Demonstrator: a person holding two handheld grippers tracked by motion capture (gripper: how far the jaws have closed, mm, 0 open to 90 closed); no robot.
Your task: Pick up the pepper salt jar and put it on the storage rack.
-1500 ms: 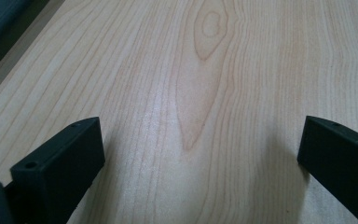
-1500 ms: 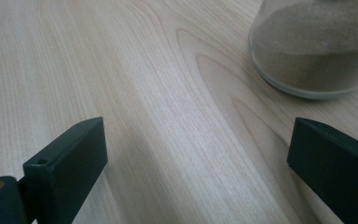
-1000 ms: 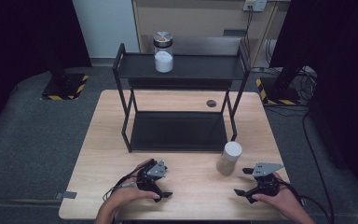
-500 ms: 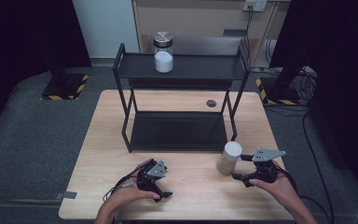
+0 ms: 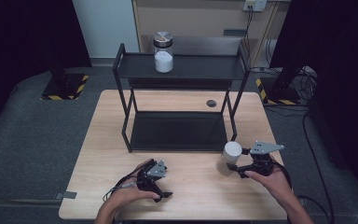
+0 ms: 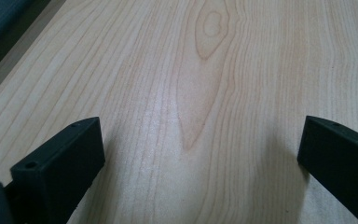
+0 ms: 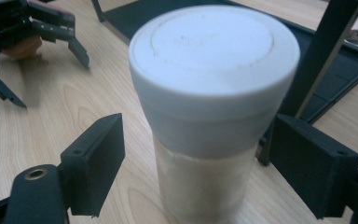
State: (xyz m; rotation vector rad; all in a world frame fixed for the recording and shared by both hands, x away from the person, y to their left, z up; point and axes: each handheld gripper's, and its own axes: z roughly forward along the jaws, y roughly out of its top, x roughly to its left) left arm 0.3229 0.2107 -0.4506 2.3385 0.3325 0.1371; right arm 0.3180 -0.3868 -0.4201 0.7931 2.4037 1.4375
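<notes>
A jar with a white lid and pale contents stands upright on the wooden table, in front of the rack's right leg. My right gripper reaches in from the right with its jaws on either side of that jar. In the right gripper view the jar sits between the jaws of the right gripper. They have just been closing, and small gaps still show, so it is open. My left gripper rests open near the front edge. In the left gripper view the left gripper has only bare wood between its jaws.
A black two-tier rack stands at the back of the table. On its top shelf is a glass jar with a metal lid, half full of white powder. A small dark disc lies behind the rack's right side.
My right gripper has moved forward and left, from near the front edge up to the white-lidded jar, and now straddles it. The left gripper has stayed put.
</notes>
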